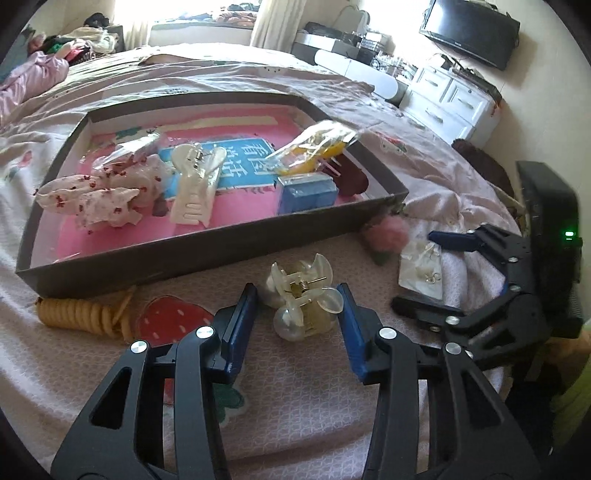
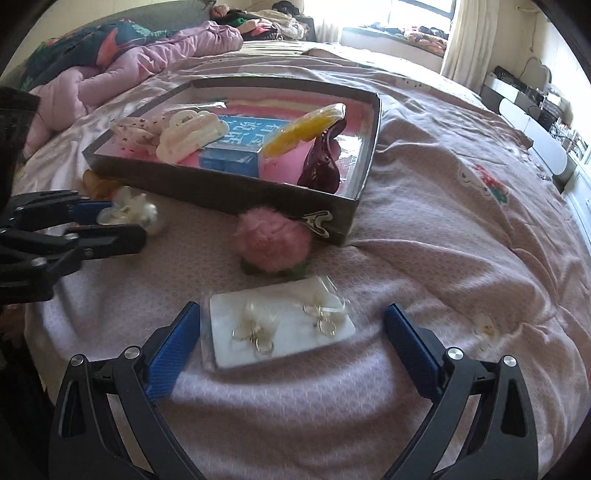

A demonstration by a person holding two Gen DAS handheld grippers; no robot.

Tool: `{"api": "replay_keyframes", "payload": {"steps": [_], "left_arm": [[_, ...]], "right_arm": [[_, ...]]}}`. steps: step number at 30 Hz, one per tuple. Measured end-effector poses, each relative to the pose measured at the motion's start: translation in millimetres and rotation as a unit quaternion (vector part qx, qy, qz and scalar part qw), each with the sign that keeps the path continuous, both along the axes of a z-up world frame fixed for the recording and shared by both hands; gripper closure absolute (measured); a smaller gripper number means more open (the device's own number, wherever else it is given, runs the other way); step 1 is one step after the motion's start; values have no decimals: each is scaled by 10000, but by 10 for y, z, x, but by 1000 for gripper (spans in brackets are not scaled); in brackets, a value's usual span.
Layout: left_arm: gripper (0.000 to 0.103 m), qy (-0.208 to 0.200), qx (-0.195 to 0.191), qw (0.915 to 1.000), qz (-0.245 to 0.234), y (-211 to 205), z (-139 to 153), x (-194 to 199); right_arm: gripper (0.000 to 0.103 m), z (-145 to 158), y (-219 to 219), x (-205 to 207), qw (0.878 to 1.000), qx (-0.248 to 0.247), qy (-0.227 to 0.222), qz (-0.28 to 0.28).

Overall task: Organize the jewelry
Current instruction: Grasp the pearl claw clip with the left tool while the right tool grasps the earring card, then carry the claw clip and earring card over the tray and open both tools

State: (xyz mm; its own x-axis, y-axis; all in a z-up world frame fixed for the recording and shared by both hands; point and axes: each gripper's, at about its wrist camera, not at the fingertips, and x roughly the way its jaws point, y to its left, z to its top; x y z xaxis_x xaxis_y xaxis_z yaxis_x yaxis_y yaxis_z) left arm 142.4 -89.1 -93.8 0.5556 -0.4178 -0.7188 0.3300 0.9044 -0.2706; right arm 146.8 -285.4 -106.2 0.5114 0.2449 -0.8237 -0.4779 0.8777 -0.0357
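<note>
My left gripper (image 1: 297, 314) jaws straddle pearl claw clip (image 1: 301, 302) at lower centre, not clenched. My right gripper (image 2: 291, 343) jaws released, flanking earring card (image 2: 280, 325).

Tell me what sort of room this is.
A bedroom, most likely: the work happens on a bed with a pink sheet, a rumpled duvet lies at its far side, and a white dresser stands under a wall-mounted TV.
</note>
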Motion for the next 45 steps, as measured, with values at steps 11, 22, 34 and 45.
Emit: {"api": "replay_keyframes", "payload": {"steps": [11,22,34,45], "left_arm": [[68,-350,-38,9994,17,97,227,-126],[68,-759,-168,9966,258,344,539,-234],[68,-1022,-377,9921,627,692,785,-234],[68,-1197,-436,9875,923,955,933,-242]], "right_arm": [[37,119,71,-221,9991,371,-19,184],[37,545,285,-552,9939,839,-611,379],[37,960,468,-565,9861,1122,-1149,435],[37,1228,686,-424,9799,1232,-1472,550]]}}
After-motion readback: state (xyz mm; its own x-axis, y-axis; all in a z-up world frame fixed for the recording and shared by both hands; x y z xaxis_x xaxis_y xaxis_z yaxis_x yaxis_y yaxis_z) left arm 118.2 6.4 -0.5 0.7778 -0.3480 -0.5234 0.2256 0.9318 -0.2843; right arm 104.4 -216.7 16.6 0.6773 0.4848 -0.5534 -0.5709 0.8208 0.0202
